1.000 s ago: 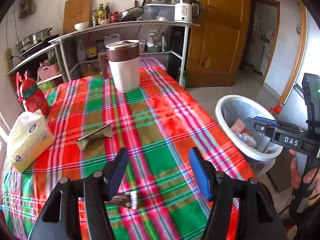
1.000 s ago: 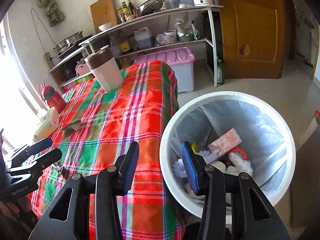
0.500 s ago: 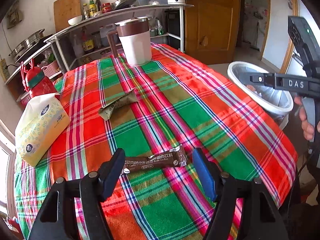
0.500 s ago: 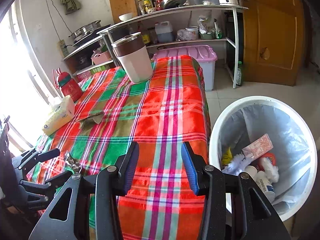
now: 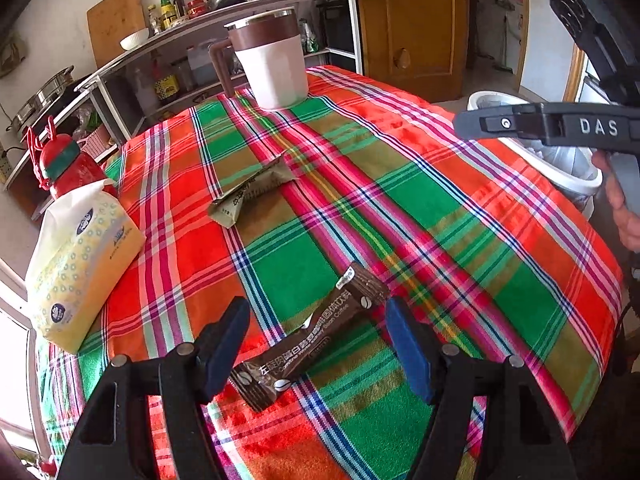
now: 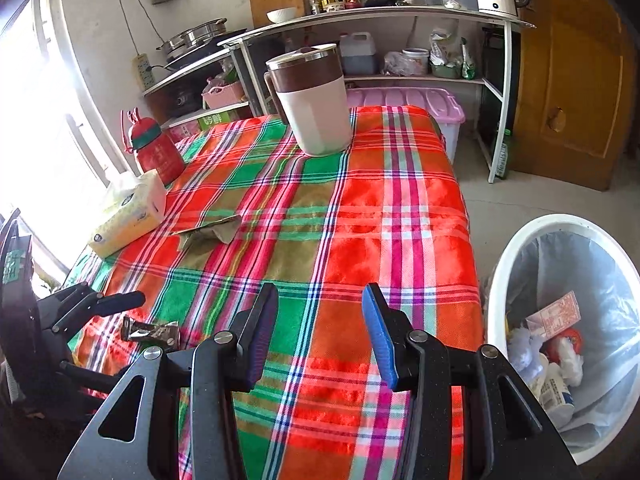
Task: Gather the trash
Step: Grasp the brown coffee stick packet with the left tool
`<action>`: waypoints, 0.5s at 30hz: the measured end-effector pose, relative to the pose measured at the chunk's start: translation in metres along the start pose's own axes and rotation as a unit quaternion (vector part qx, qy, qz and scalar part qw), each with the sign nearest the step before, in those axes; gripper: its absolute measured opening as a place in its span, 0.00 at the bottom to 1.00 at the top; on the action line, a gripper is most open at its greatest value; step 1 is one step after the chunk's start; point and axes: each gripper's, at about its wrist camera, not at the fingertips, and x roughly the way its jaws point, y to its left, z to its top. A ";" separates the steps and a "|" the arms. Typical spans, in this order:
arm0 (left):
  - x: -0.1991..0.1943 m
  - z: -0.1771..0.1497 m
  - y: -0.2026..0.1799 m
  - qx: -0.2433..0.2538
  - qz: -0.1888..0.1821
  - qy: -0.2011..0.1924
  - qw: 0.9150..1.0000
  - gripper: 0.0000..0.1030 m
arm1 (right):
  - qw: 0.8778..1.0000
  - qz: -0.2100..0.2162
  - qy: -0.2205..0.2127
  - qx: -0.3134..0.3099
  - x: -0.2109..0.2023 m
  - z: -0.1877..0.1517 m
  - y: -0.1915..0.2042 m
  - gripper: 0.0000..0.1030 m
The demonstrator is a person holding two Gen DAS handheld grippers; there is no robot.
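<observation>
Left fingers ready over a wrapper

The left gripper's (image 5: 316, 344) fingers (image 5: 224, 344) have just been opening; they stand apart around the brown coffee wrapper (image 5: 310, 340) lying flat on the near worktop (image 5: 460, 216), not pinching. It is thin, so they may slide over it. The right gripper (image 6: 320, 336), fingers apart, holds nothing; the bin (image 6: 520, 248) waits right.

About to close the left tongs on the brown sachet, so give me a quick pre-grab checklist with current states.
1. Brown sachet between the left tongs: ok, it lies flat on the cloth in the gap.
2. Left tongs open: ok, they have just been opening; neither pad touches the sachet.
3. Sachet lined up across the gap: not ok, it lies diagonally, its near end close to the left pad.
4. Right tongs empty: ok, open with nothing between them.
5. Bin ready: ok, open beside the table, already holding trash.
6. Other trash left: the green wrapper lies farther back on the cloth.
</observation>
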 end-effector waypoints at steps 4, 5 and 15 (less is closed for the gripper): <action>0.003 -0.004 0.012 -0.019 -0.012 0.009 1.000 0.71 | 1.000 0.004 0.006 -0.007 0.009 0.003 0.008 0.44; 0.002 -0.004 0.013 -0.020 -0.008 0.009 1.000 0.70 | 1.000 0.005 0.008 -0.009 0.012 0.004 0.010 0.44; -0.003 -0.017 0.040 -0.085 -0.011 0.002 0.996 0.23 | 0.997 0.034 0.016 -0.064 0.037 0.019 0.047 0.44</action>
